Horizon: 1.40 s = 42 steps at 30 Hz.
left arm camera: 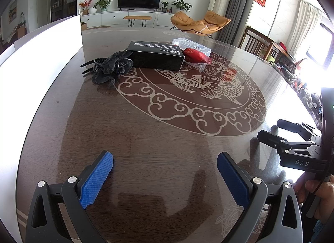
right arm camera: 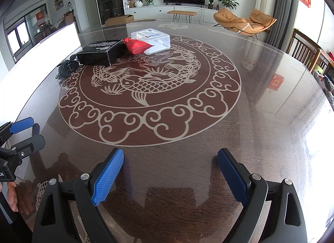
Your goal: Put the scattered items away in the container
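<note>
Lowest in the left wrist view, the left gripper (left arm camera: 165,176) stands spread over bare dark wooden glass-topped table (left arm camera: 146,134); the right gripper (right arm camera: 170,172) is spread likewise, holding nothing. Each view catches the other claw at its side edge. Only the left view shows the black lace hair clip (left arm camera: 108,67) clearly — upper left, well beyond the claw. Behind it lie a black rectangular cardboard box (left arm camera: 157,57), a red foil pouch (left arm camera: 196,55) and, farthest, the clear lidded plastic container (right arm camera: 151,39).

Black box (right arm camera: 98,54) print too small; hair clip (right arm camera: 66,68) half hidden behind box.
</note>
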Motion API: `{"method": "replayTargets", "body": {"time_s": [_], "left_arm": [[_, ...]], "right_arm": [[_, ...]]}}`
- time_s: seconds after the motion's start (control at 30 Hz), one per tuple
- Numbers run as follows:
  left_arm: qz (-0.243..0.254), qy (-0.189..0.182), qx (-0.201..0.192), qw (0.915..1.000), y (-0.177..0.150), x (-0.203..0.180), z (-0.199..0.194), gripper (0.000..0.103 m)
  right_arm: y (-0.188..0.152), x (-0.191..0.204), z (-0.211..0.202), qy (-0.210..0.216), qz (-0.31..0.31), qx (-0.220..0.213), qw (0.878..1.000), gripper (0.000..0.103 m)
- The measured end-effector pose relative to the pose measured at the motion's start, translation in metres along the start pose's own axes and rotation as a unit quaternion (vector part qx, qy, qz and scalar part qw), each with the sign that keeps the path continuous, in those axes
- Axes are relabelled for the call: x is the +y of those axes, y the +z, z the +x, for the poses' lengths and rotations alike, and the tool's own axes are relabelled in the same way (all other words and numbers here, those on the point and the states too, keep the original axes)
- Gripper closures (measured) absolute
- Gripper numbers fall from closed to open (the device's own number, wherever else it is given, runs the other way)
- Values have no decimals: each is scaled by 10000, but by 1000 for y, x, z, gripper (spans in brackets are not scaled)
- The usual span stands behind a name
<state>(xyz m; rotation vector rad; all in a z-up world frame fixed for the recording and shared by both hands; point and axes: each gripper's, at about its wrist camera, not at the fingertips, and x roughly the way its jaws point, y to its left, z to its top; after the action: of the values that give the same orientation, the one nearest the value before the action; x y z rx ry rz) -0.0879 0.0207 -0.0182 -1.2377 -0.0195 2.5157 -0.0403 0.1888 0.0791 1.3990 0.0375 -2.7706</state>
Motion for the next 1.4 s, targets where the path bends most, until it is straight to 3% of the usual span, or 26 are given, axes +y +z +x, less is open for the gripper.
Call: {"method": "replayTargets", "body": {"time_s": [0.4, 0.57, 0.77, 0.93, 1.17, 1.27, 1.33, 1.4], "left_arm": [[2, -10, -4, 10000, 0, -1, -1, 1], [62, 25, 33, 10000, 1, -2, 0, 0], [88, 38, 49, 9999, 1, -3, 1, 0], [129, 79, 74, 9999, 1, -4, 2, 0], [52, -23, 32, 10000, 1, -1, -1, 0], [34, -46, 21, 10000, 1, 0, -1, 0], [57, -18, 37, 10000, 2, -1, 0, 0], [106, 42, 66, 9999, 2, -3, 1, 0]], "right_arm": [[7, 3, 4, 152, -228, 52, 9996, 10], [57, 0, 30, 234, -471, 302, 9982, 11], [142, -13, 46, 874, 539, -174, 9946, 11], [199, 41, 75, 1292, 217, -162, 9913, 11], [231, 121, 133, 790, -924, 159, 9925, 11], [225, 122, 128, 1300, -1238, 262, 9834, 10], [212, 118, 121, 1993, -1563, 790, 9642, 11], [190, 115, 107, 2233, -2037, 1368, 9434, 14]]}}
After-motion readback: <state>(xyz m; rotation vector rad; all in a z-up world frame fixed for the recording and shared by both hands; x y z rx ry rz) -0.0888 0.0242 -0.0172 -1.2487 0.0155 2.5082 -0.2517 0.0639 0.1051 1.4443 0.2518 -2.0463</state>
